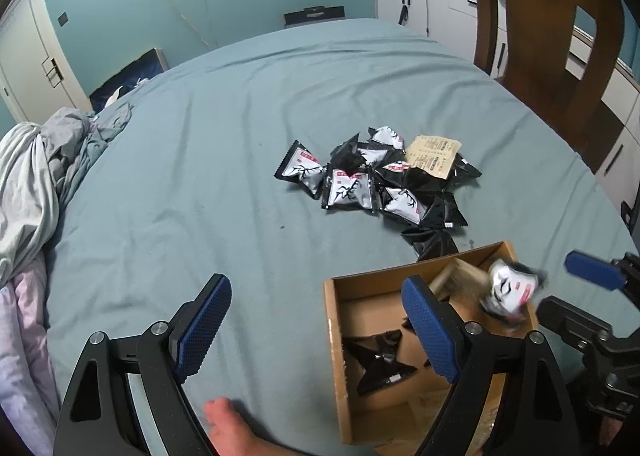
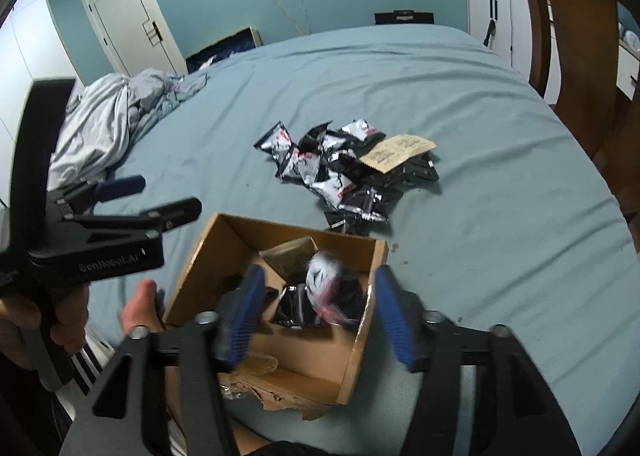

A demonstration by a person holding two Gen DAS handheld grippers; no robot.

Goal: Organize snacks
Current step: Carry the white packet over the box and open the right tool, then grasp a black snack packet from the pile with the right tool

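On the blue bedsheet (image 1: 200, 176) sits a cardboard box (image 2: 362, 340); above it the right gripper (image 2: 320, 320) is spread wide, a blurred white snack packet (image 2: 324, 276) loose between its fingers. The left gripper (image 1: 316, 332) gapes empty beside it. More snack packets (image 1: 360, 180) are heaped just beyond the box.

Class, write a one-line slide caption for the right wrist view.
Open right hand-held gripper above the cardboard box, a blurred snack packet between its fingers, more packets piled on the bed.
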